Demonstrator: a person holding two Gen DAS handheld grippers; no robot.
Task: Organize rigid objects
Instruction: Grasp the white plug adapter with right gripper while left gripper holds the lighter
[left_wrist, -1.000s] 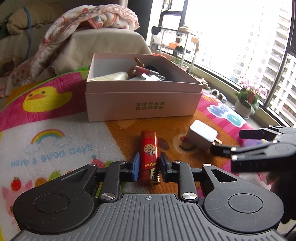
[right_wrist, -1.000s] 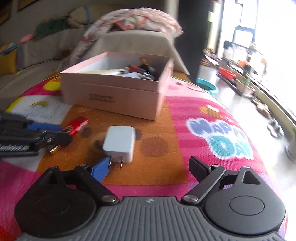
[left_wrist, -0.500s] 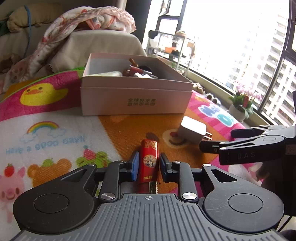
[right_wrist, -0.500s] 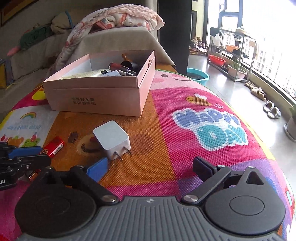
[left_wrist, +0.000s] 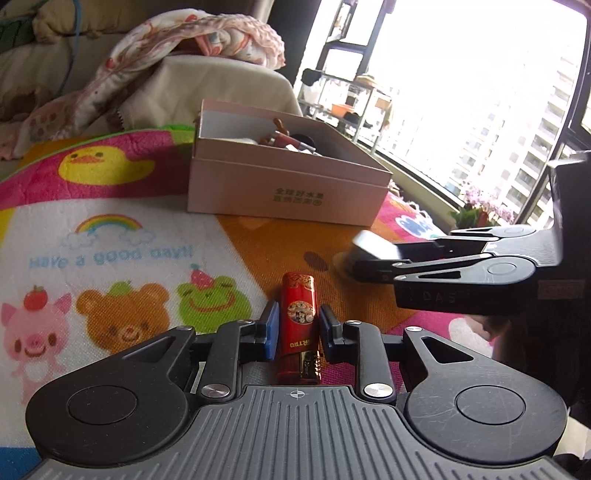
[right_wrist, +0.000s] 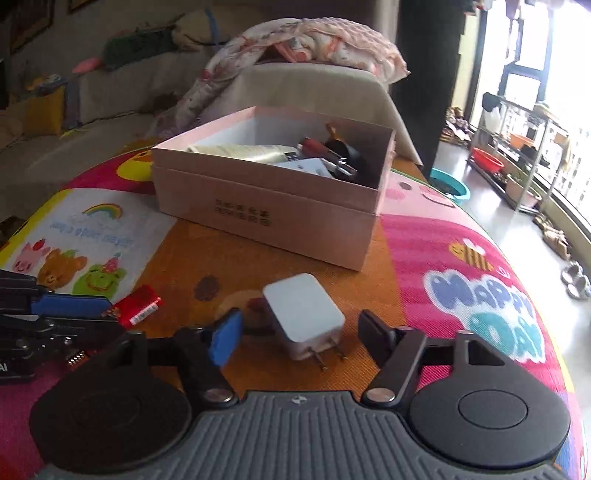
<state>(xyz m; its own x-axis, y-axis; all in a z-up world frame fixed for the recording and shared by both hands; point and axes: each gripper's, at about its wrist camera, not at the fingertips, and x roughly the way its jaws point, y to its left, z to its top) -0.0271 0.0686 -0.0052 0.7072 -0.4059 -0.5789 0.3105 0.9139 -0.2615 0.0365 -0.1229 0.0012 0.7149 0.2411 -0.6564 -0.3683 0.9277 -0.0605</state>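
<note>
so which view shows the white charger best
The right wrist view: the white charger lies whole between the right gripper fingers, prongs visible. The left wrist view catches only a blurred corner behind that gripper.

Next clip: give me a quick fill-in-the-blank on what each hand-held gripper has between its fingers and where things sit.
1. The left hand-held gripper is shut on a red ____.
2. The white charger lies between the open jaws of the ____ hand-held gripper.
3. The pink box stands on the ____ patch of the play mat.
4. The charger's prongs point ____ the right wrist camera.

Missing words: lighter; right; orange; toward
</note>
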